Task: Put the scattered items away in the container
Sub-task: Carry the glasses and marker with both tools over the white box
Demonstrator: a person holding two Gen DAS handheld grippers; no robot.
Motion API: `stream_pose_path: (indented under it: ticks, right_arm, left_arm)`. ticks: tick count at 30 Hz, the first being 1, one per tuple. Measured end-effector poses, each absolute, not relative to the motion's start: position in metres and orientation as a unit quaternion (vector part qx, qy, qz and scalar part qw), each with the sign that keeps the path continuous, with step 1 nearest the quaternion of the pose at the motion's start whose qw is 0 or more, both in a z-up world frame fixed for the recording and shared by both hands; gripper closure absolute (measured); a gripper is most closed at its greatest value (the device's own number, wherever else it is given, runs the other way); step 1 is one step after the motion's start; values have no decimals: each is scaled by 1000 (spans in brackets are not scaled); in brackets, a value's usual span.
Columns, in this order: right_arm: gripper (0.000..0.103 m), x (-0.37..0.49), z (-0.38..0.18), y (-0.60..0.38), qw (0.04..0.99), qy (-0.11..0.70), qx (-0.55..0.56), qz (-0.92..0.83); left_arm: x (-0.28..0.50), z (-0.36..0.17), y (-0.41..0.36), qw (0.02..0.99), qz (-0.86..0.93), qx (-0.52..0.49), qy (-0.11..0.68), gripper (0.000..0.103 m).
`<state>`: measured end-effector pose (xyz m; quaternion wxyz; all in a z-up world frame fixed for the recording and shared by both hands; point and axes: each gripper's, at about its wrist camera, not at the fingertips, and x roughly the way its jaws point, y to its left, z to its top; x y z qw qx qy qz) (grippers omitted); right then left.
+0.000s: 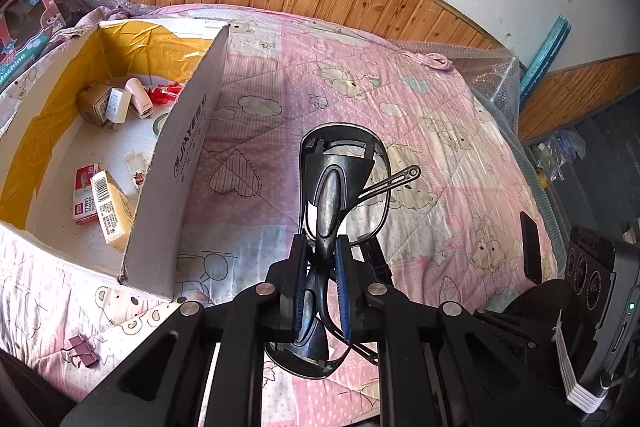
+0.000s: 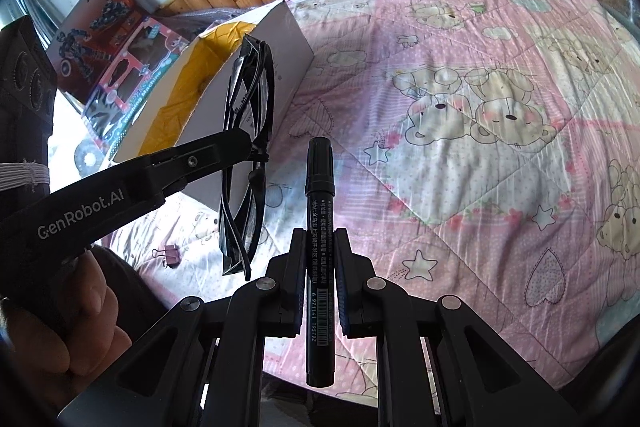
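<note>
Our left gripper [image 1: 320, 247] is clenched on folded black glasses [image 1: 340, 183], held in the air above the quilt [image 1: 440, 107], just right of the cardboard box [image 1: 180, 155] wall. Right gripper [image 2: 319, 241] is clamped on a black marker [image 2: 319, 211], upright between the fingers, over bare quilt. The box is open-topped, small packets inside. Pink binder clip [image 1: 82, 349] lies on the quilt near the box's near corner. Wide free room to our right.
</note>
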<state>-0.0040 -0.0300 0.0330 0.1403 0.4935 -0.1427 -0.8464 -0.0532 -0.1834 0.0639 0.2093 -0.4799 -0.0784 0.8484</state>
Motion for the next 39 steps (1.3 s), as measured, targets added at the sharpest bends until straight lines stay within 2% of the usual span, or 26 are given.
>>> stream_pose_path:
  ticks: [39]
  right_arm:
    - [89,-25,99,-102,194,-113,449,-865]
  left_arm:
    - [-61,111,-279,175,872,-426,-164,89]
